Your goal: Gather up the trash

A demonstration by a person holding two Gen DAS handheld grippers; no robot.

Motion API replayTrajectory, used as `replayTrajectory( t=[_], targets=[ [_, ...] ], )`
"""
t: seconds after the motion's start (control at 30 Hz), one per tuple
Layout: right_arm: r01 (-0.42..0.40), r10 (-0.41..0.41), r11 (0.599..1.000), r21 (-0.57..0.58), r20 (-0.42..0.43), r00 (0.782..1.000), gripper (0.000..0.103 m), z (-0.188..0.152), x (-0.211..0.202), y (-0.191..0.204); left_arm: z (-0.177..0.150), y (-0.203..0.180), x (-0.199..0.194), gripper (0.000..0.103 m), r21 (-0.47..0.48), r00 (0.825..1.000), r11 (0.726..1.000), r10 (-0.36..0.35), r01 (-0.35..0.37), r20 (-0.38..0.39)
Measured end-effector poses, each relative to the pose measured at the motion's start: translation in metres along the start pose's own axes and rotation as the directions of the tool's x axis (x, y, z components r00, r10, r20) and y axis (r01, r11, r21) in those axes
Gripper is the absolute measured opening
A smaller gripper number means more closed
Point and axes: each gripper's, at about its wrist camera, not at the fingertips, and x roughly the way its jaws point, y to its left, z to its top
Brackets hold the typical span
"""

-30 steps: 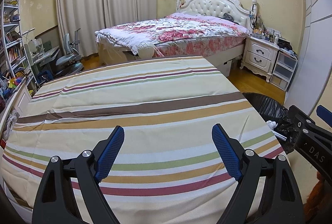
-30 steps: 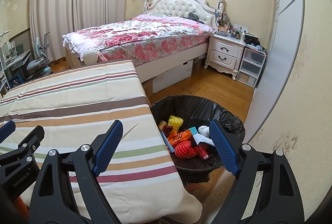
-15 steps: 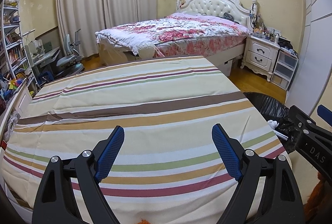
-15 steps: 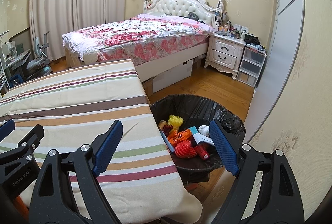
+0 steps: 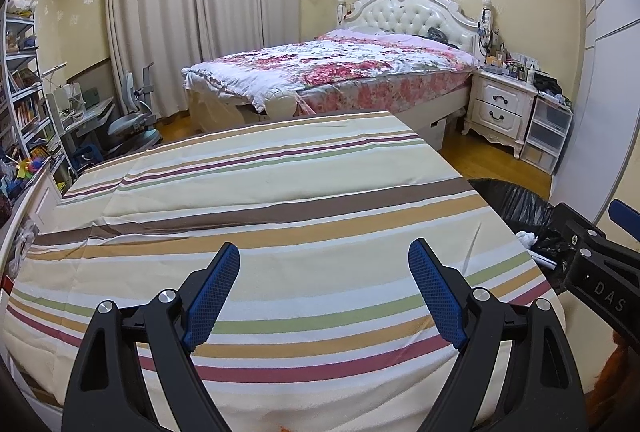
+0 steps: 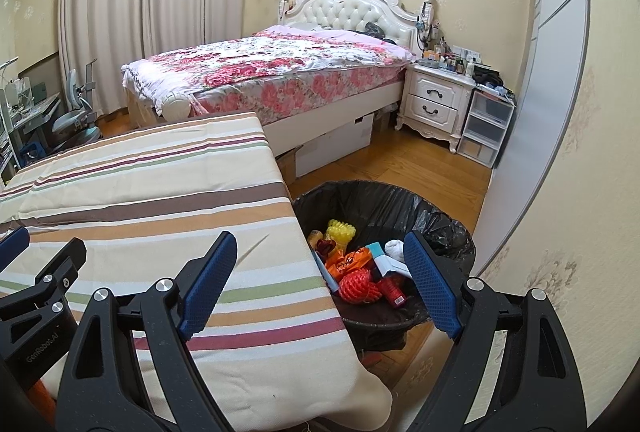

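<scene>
A black-lined trash bin (image 6: 436, 209) stands on the floor at the right edge of the striped table (image 6: 160, 199). It holds several pieces of trash (image 6: 356, 268): orange, yellow, red, white and blue items. My right gripper (image 6: 320, 252) is open and empty, above the table's right edge and the bin. My left gripper (image 5: 324, 264) is open and empty, above the striped tablecloth (image 5: 260, 199), where no trash shows. The bin's rim (image 5: 516, 199) shows at the right of the left wrist view, beside the right gripper's body (image 5: 600, 276).
A floral bed (image 6: 272, 71) stands behind the table, with a white nightstand (image 6: 436, 103) and plastic drawers (image 6: 486, 127) to its right. A wardrobe door (image 6: 540, 91) is close at the right. A desk, chair (image 5: 132, 119) and bookshelf (image 5: 20, 91) are at the far left.
</scene>
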Motion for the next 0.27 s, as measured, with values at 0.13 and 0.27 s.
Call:
replayTrajectory(
  t=[0.13, 0.27],
  targets=[
    [-0.012, 0.012, 1.0, -0.011, -0.004, 1.0, 0.083, -0.004, 0.004, 0.006, 0.001, 0.01, 0.005, 0.084, -0.007, 1.0, 1.0, 0.023, -0.023, -0.02],
    [-0.038, 0.037, 0.999, -0.032, -0.016, 0.999, 0.083, -0.005, 0.009, 0.018, 0.0, 0.029, 0.015, 0.084, -0.035, 0.997, 0.998, 0.042, -0.044, -0.059]
  ],
)
